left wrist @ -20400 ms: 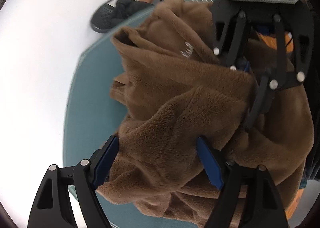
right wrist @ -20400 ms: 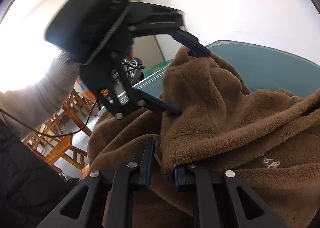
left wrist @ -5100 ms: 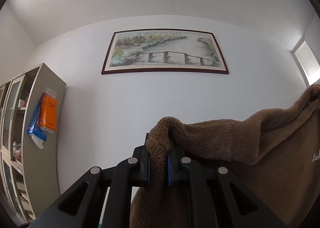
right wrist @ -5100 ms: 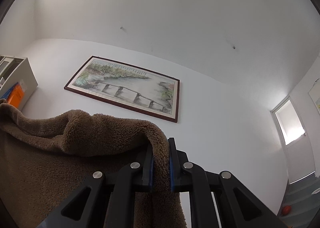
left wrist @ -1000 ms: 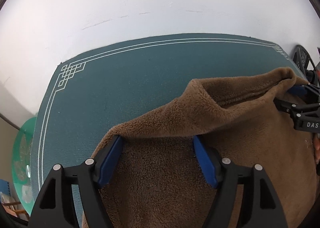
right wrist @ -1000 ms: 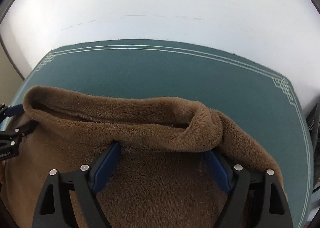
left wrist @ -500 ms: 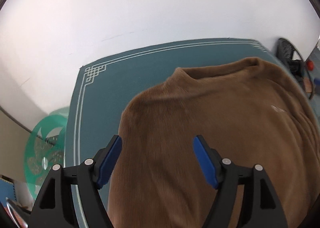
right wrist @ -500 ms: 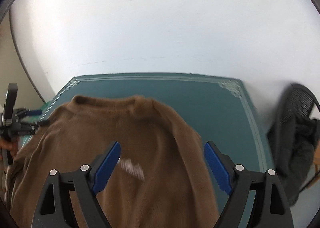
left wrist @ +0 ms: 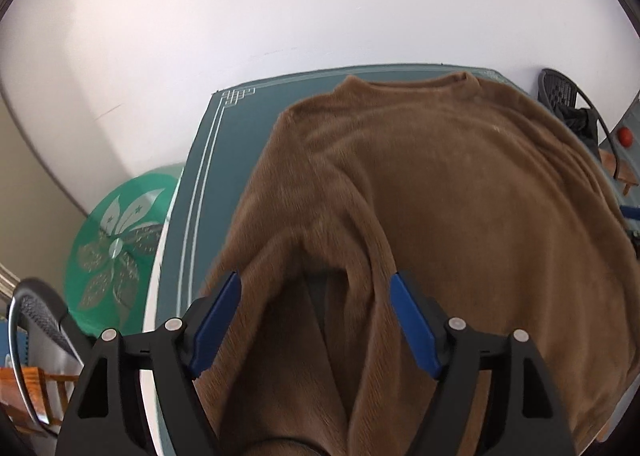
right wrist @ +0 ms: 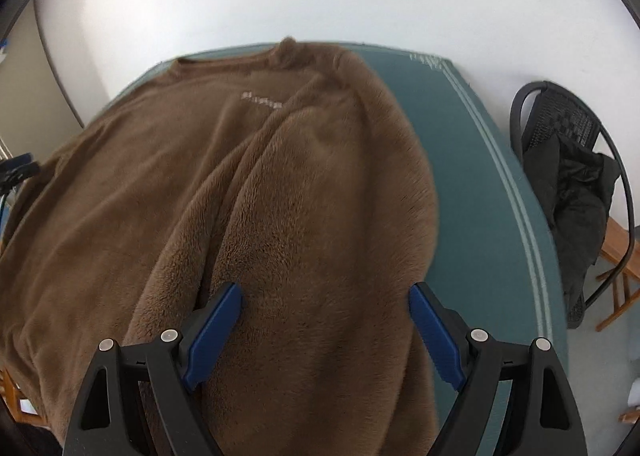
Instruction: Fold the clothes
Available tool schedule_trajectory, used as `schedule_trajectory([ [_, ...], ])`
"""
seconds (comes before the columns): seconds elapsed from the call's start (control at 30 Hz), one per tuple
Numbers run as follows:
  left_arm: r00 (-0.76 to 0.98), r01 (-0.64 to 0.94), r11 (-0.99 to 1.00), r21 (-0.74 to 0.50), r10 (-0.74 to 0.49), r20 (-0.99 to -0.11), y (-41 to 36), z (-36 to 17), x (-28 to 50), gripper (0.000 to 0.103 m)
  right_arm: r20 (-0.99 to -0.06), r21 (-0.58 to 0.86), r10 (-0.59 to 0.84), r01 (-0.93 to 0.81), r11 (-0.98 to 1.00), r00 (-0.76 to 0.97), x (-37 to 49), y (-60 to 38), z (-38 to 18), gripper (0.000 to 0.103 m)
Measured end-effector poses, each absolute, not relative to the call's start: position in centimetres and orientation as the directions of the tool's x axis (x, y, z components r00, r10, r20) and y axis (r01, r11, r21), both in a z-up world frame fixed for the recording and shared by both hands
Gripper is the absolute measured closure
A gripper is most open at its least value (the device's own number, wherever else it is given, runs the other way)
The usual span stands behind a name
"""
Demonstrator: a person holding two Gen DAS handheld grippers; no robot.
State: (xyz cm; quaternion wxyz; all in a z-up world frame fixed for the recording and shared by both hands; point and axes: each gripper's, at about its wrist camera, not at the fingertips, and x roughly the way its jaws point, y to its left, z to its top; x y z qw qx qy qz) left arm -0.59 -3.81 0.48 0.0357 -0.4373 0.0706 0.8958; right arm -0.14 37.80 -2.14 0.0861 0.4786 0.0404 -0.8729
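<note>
The brown sweater (right wrist: 248, 184) lay spread flat on the green table (right wrist: 472, 176), collar toward the white wall (left wrist: 280, 8), its sleeves folded over the body. The left tongs (left wrist: 314, 320) stood wide above one sleeve, gripping nothing. The right tongs (right wrist: 324, 332) stood wide above the other sleeve, likewise empty. A black chair (right wrist: 568, 160) stood beside the table.

Pale lettering on the brown sweater's (right wrist: 224, 192) chest, too blurred to read, no other text
</note>
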Motion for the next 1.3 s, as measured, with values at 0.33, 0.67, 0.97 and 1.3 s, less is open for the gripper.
schedule_trajectory([
  [0.33, -0.56, -0.029, -0.998, 0.054, -0.029, -0.828, -4.1, -4.5, 1.5, 0.022, -0.836, -0.061, -0.069, 0.217, -0.974, -0.544, 2.8, 36.3, -3.2, 0.016],
  [0.67, -0.569, 0.0, -0.998, 0.07, -0.058, -0.82, -4.7, -4.5, 1.7, 0.021, -0.73, -0.28, 0.297, -0.127, -0.952, -0.616, 1.8, 43.2, -3.0, 0.011],
  [0.97, -0.565, 0.0, -0.998, 0.068, -0.056, -0.823, -4.7, -4.7, 1.7, 0.02, -0.614, -0.321, 0.418, -0.272, -0.907, -0.67, 2.4, 47.3, 0.7, 0.011],
  [1.3, -0.559, 0.012, -1.0, 0.001, -0.008, -0.829, -5.7, -5.0, 1.5, 0.019, -0.789, -0.251, 0.155, 0.082, -0.965, -0.594, 2.3, 39.9, -3.8, 0.011],
])
